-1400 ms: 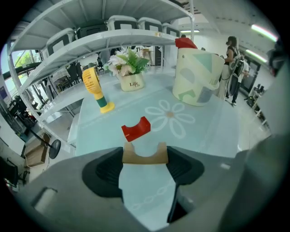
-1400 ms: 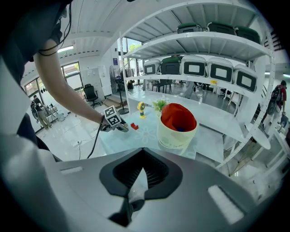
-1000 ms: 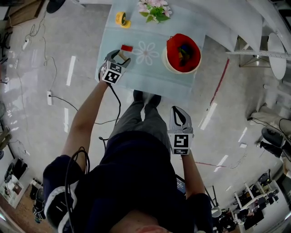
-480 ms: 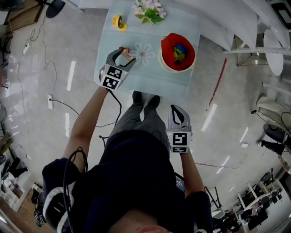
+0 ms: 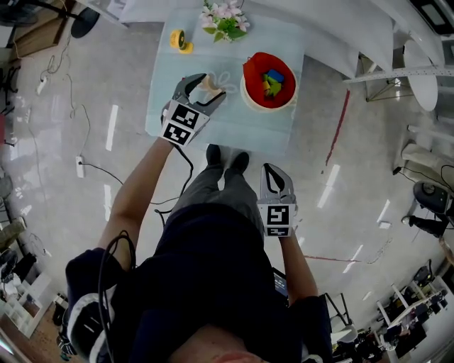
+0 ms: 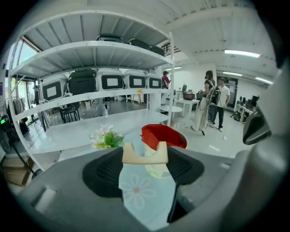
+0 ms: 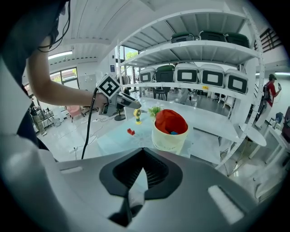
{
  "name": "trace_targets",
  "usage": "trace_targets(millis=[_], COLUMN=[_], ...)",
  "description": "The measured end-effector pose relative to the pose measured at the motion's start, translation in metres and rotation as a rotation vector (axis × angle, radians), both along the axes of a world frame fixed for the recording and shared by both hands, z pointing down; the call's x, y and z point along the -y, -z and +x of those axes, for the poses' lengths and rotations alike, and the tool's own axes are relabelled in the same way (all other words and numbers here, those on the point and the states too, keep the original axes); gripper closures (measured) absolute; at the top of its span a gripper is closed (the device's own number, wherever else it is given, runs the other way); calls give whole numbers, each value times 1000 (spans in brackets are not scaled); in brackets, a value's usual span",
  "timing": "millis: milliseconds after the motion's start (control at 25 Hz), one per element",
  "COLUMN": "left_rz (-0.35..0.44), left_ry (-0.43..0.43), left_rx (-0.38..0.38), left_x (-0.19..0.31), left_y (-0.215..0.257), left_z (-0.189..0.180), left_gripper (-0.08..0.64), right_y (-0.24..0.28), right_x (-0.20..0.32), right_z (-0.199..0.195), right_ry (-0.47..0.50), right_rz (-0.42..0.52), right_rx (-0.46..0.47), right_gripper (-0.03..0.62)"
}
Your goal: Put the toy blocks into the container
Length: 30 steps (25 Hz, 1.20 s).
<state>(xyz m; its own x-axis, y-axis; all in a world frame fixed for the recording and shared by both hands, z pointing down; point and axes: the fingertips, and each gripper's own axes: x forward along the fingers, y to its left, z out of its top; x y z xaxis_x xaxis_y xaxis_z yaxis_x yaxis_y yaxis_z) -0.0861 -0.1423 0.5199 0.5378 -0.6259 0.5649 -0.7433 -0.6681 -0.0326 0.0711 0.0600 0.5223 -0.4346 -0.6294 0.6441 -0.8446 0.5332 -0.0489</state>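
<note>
Left gripper (image 5: 211, 88) is clamped on a tan arch block (image 6: 145, 154), up above the worktop (image 5: 262, 124) just past its near edge. The arm is stretched out and the nose is tipped a bit down. The container (image 5: 252, 69) sits to its right by the worktop's right edge, with bare cloth between them. 1 red block (image 7: 130, 132) lies below it. Flowers (image 5: 222, 18) and a yellow roll (image 5: 179, 39) are ahead at the far edge. Right gripper (image 5: 274, 170), jaws together and empty, hangs well back over the floor (image 5: 340, 198).

Bare tabletop (image 5: 240, 125) between left tongs (image 5: 211, 88) and container (image 5: 252, 65), flowers (image 5: 222, 18) and yellow roll (image 5: 179, 40) at far edge
</note>
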Motion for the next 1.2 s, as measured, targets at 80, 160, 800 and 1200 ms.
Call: trace_targets(millis=[80, 160, 800, 1200], left_rz=[3, 5, 21, 7], left_ry=[-21, -40, -173, -232], left_rx=[-5, -9, 4, 47], left_x=[0, 0, 12, 24], left_y=[3, 5, 3, -18], left_z=[11, 22, 104, 141], left_gripper=[255, 255, 255, 255], right_y=[0, 0, -1, -4], right_x=[-1, -3, -10, -12], right_z=[2, 5, 20, 31], right_ry=[-6, -12, -38, -52], right_rz=[2, 1, 12, 8], right_rx=[-1, -1, 3, 1], right_gripper=[594, 594, 594, 594])
